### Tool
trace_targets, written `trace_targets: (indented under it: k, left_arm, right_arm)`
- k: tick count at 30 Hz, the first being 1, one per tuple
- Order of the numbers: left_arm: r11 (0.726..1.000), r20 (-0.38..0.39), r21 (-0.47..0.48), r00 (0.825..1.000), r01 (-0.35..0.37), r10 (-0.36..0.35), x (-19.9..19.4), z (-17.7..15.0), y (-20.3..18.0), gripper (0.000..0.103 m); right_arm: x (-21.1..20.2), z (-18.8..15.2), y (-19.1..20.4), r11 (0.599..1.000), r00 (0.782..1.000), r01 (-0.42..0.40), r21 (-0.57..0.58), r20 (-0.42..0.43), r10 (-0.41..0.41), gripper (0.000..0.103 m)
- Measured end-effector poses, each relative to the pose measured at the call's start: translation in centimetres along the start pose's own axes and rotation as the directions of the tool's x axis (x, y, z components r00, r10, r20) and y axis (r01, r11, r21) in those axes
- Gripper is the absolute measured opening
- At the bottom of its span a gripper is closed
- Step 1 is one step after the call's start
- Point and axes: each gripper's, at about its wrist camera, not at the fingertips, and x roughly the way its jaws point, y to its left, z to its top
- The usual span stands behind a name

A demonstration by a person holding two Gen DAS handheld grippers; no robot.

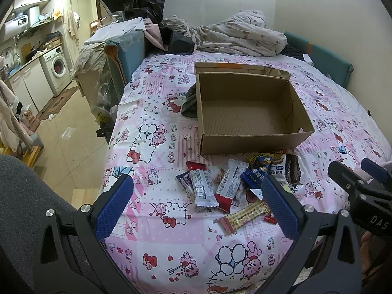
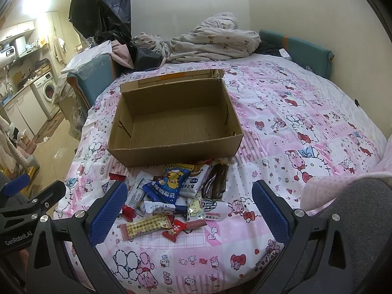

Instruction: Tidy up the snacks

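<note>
Both tools [image 1: 196, 203] [image 2: 189, 202] gape over snacks [image 2: 171, 196]; cardboard box [image 2: 171, 152] empty.

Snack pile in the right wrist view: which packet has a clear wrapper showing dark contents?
The dark brown packet at the pile's right edge, just before the cardboard box. The others are printed opaque wrappers.

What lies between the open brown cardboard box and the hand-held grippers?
A pile of wrapped snack packets on the pink cartoon bedsheet, shown in both views.
</note>
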Motion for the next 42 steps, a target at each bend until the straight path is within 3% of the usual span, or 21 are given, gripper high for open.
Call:
trace_targets:
  k: [39,42]
  left_arm:
    - [1.0,-0.002,-0.004,1.0,0.002,-0.002,0.18,-0.06,0.34,0.103]
    - [0.999,-0.014,-0.016,0.999,0.035,-0.036,0.03,0.43,0.42,0.103]
  right_arm:
    - [-0.35,0.07,0.04,1.0,1.0,-0.017,0.013,0.002,0.017,0.103]
    - [-0.12,0.52,-0.24,0.999,1.0,-0.026,0.029,-0.015,0.026,0.103]
